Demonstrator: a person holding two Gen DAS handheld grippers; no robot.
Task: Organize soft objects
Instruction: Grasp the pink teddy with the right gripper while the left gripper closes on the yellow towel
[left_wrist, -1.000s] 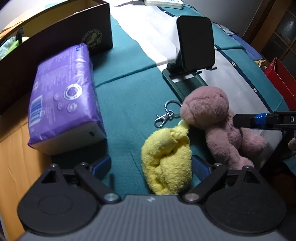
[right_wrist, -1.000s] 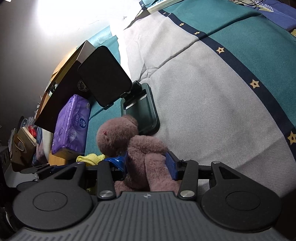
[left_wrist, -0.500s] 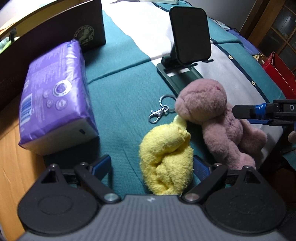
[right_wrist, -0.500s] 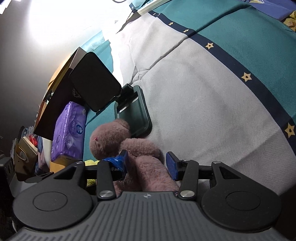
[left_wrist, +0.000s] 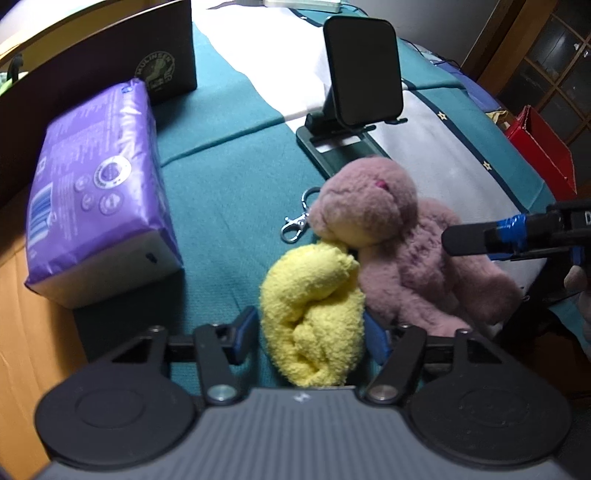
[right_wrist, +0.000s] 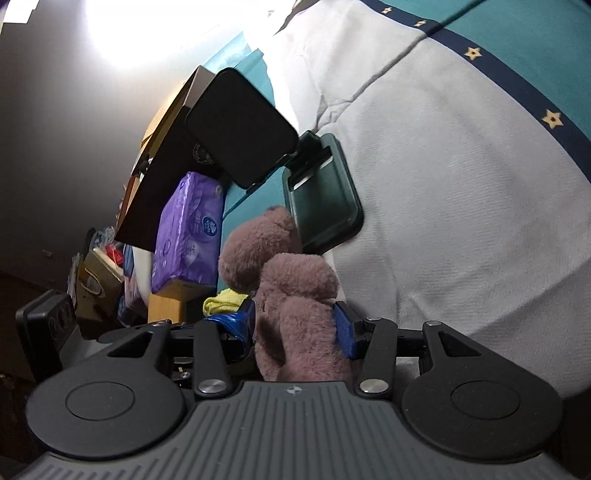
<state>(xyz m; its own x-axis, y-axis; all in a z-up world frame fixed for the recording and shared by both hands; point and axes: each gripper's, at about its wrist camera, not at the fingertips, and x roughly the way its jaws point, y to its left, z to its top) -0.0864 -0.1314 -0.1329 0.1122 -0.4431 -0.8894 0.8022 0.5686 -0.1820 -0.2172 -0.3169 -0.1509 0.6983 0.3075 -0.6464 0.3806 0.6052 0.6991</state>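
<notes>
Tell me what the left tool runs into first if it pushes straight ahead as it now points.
The yellow cloth already lies between the closing fingers of the left tool; straight on it meets that first, then probably the teal blanket beneath.

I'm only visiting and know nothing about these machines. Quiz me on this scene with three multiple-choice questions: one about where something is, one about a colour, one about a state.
1. Where does the metal key clip lie?
A. on the teal cloth, beside the plush bear's head
B. on top of the purple pack
C. inside the red bag

2. What colour is the small towel?
A. white
B. yellow
C. orange

3. What is the right tool doing?
A. gripping the plush bear
B. holding the phone stand
C. hanging empty

Answers:
1 A: the clip rests on the teal cloth next to the plush bear.
2 B: the towel is plainly yellow.
3 A: its blue pads press the bear's body from both sides.
</notes>
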